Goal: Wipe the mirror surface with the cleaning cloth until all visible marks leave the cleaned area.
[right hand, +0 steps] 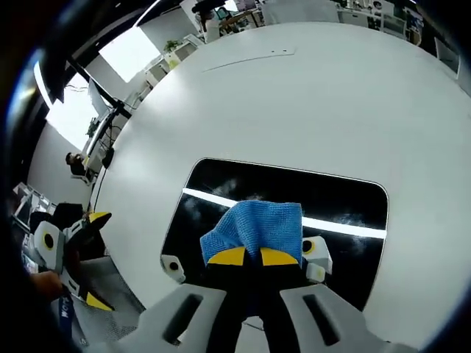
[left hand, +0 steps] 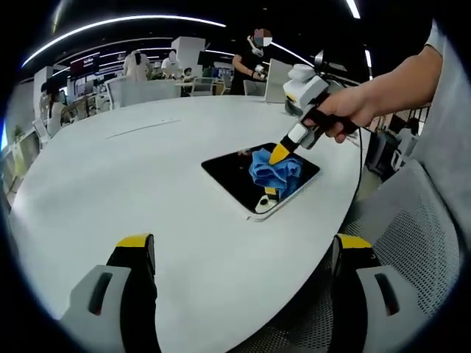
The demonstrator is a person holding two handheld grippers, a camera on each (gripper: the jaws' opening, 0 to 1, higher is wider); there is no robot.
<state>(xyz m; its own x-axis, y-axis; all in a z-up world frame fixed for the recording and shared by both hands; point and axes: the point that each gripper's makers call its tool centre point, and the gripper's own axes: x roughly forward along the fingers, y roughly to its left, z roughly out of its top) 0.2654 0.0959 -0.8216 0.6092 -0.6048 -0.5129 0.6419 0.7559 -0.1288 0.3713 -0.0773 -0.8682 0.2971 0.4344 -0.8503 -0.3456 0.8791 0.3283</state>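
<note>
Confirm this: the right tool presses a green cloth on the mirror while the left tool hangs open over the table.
Wrong in one respect: the cloth is blue, as the right gripper view shows. The right tool does press it on the mirror, and the left tool hangs open over the table.

The left gripper view looks from the near edge of the table, held back, facing across it toward the far room. The right gripper view sits close above the mirror, looking steeply down. Both share the mirror, the cloth and the white tabletop.
</note>
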